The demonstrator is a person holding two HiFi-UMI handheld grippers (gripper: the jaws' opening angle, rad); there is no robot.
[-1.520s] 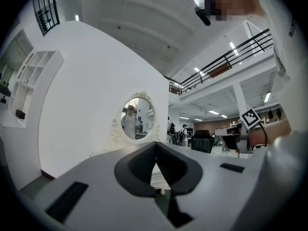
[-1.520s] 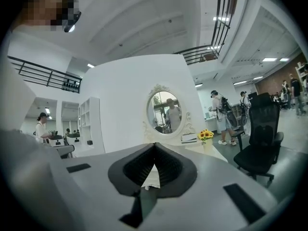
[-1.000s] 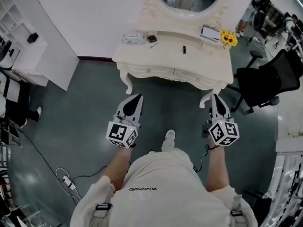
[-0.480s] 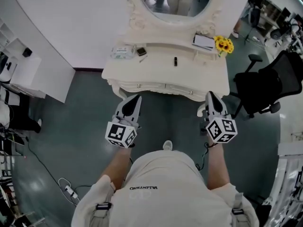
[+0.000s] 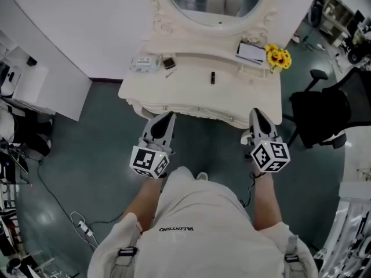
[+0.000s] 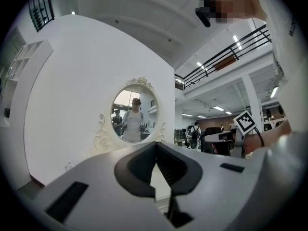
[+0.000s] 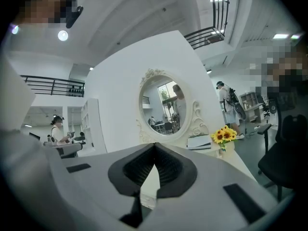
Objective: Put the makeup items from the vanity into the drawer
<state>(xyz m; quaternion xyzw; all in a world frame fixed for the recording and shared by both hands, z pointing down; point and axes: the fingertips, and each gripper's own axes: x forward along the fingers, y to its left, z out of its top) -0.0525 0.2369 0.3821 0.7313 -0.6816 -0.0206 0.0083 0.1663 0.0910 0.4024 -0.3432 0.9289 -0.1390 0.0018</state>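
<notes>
Found left gripper [image 5: 167,118] and right gripper [image 5: 257,114] each with jaws closed tip to tip on nothing, held near the shut drawer [image 5: 185,110] of the vanity [image 5: 185,88], with dark tube [image 5: 212,77], compact [image 5: 168,63] and clear pouch [image 5: 145,63] lying on top.

On the cream vanity [image 5: 255,91] we see a clear pouch [image 5: 145,63], a dark compact [image 5: 168,63] and a small dark tube [image 5: 212,77], above shut drawers [image 5: 185,110].

Cream vanity [image 5: 191,94] carries clear pouch [image 5: 145,63], compact [image 5: 168,62], dark tube [image 5: 212,77], sunflowers [image 5: 277,56]
</notes>
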